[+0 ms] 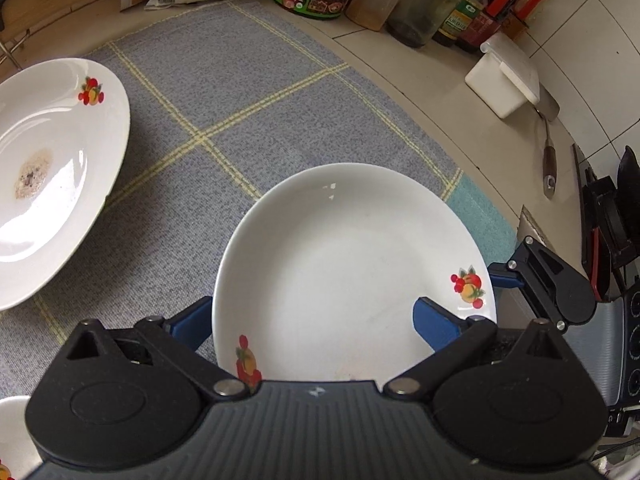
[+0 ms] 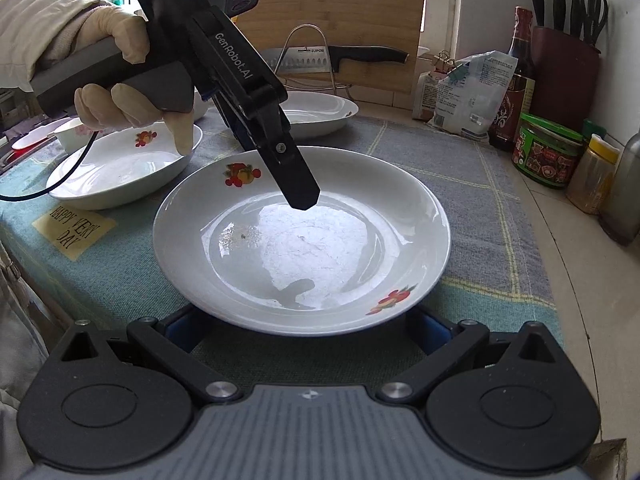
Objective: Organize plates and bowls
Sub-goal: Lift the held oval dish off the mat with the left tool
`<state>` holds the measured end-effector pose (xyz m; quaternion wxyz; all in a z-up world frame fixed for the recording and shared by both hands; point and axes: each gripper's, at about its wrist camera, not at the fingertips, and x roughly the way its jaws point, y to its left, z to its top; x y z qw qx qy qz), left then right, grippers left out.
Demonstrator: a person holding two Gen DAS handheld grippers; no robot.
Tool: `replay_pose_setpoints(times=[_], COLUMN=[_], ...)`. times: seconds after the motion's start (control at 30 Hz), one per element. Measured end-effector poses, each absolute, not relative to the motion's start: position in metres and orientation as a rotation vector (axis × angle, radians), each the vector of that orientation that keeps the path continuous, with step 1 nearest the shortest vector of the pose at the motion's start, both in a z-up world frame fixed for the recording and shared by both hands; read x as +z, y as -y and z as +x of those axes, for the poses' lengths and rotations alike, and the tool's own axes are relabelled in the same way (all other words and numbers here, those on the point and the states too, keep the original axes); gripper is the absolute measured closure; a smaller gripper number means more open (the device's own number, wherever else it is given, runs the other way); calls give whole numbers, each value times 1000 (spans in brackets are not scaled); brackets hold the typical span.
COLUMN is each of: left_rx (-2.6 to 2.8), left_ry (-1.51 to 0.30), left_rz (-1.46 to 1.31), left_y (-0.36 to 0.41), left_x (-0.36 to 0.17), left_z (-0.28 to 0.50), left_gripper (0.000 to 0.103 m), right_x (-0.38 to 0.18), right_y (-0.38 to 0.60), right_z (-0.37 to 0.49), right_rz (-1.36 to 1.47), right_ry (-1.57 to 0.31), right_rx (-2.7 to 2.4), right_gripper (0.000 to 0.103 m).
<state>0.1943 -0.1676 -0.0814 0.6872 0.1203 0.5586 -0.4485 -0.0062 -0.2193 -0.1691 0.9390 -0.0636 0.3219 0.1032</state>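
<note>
My left gripper (image 1: 316, 320) has its blue fingers (image 1: 434, 326) spread apart, w/ the white fruit-print plate (image 1: 344, 264) sitting between them: one finger is outside the rim at 9 o'clock, the other over the inside at 3. Can't tell if either pad touches the china. From the right wrist cam, that same left gripper (image 2: 298, 190) reaches in from 11 o'clock, tip hanging over the plate's far inner slope, held by a gloved hand (image 2: 128, 92).

My right gripper (image 2: 306, 328) is also apart, fingers (image 2: 430, 332) straddling the plate's (image 2: 304, 236) near edge at 6 o'clock; contact unclear, rim hides the pads.

The plate sits on a grey-blue checked cloth (image 1: 248, 92), roughly mid-counter. A second plate (image 1: 48, 176) w/ a brown smear lies at 9 o'clock in the left cam, apart from mine. In the right cam, a shallow dish (image 2: 120, 172) sits at 10 o'clock, another dish (image 2: 320, 114) at 12. Beyond it, a cleaver (image 2: 340, 58) on a wire rack, in front of a wooden board (image 2: 340, 8). Jars and bottles (image 2: 548, 152) line the wall at 2 o'clock, w/ a knife block (image 2: 564, 76) behind.
</note>
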Motion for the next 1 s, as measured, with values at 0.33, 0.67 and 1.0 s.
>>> replay_pose_setpoints(times=[0.33,0.67,1.0], left_rx=[-1017,-1043,-1059], left_ry=[-1275,-1293,-1297], left_rz=[262,358,408], left_y=[168,179,186], left_x=[-81,-82,-82], left_z=[200,200,203], left_gripper=[1,1,2], right_x=[-170,-171,-171], right_y=[218,220,223], right_z=[-10,-8,-6], right_rz=[-122,-133,-141], right_ry=[-646,-633,-621], right_rx=[196,232,264], right_gripper=[0,0,0])
